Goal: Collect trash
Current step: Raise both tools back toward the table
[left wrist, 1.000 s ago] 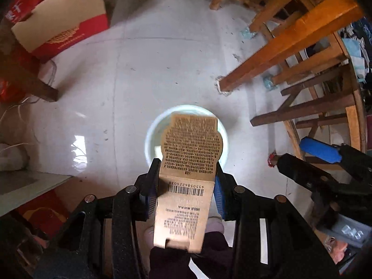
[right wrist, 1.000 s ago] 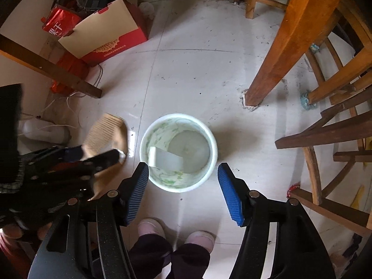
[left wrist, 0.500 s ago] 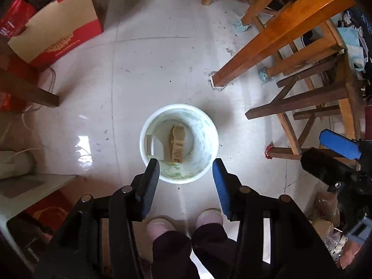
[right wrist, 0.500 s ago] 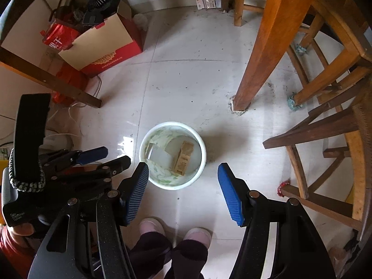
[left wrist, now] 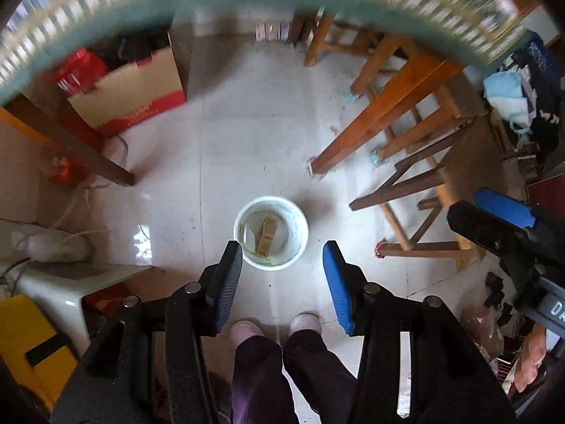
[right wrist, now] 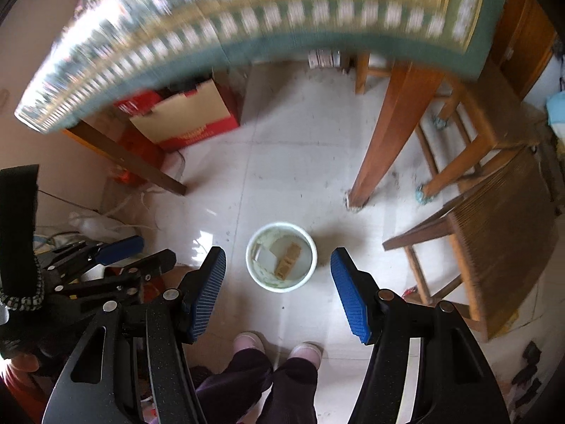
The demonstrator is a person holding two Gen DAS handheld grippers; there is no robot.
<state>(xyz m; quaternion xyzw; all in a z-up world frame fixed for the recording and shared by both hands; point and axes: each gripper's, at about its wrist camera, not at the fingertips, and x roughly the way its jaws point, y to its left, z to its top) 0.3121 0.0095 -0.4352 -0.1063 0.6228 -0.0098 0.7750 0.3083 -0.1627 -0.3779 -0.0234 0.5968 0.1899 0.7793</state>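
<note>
Tan carton (left wrist: 267, 236) now lies inside the white bucket (left wrist: 300, 243) on the floor, no longer held. The left gripper (left wrist: 282, 275) and right gripper (right wrist: 279, 289) both stand released and empty, so this piece of trash counts as collected.

Lived-in home: tiled floor (left wrist: 247, 134), clothed wooden table (right wrist: 399, 120), chairs (right wrist: 494, 219).

Red-and-tan box (left wrist: 134, 97) sat far left ahead of grippers, wooden table leg (right wrist: 392, 137) & chairs (right wrist: 501, 233) to right, blurred green patterned cloth (right wrist: 247, 21) overhead.
</note>
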